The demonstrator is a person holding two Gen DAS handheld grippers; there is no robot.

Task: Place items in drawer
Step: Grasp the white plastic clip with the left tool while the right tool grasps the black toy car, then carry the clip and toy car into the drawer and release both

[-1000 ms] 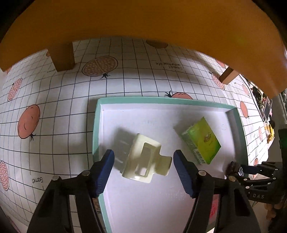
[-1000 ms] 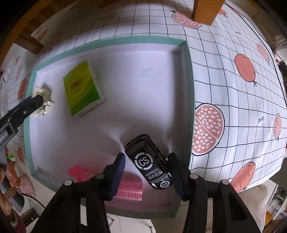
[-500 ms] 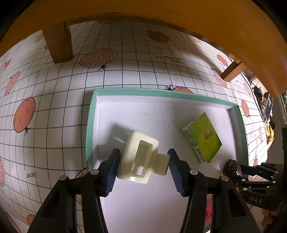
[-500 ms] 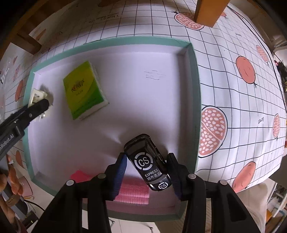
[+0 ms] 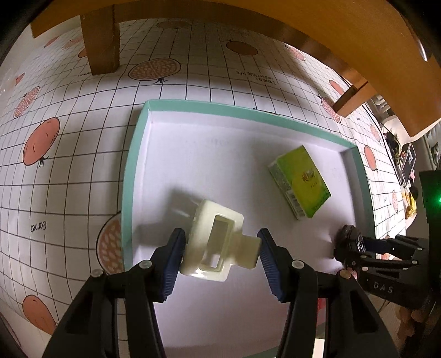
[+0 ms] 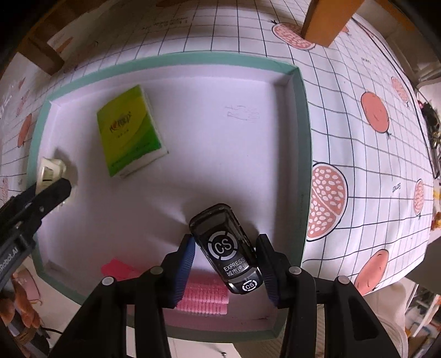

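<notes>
Both items over the drawer (image 5: 132,176): my left gripper (image 5: 219,254) clamps the cream clip (image 5: 215,245), my right gripper (image 6: 225,260) the toy car (image 6: 228,247). Next I'd spread both finger pairs (drawer floor just ahead).

Teal-rimmed white drawer (image 6: 301,115), green-yellow packet (image 6: 129,135), black toy car (image 6: 228,247), pomegranate-print grid cloth (image 6: 358,137).

left claw (image 5: 219,257): closed onto cream clip (image 5: 217,245) | right claw (image 6: 226,264): narrowed around toy car (image 6: 227,247)

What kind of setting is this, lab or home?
Likely a home. The teal-rimmed drawer sits on a pomegranate-print tablecloth under a wooden shelf, and the household items include a green tissue pack and a toy car.
</notes>
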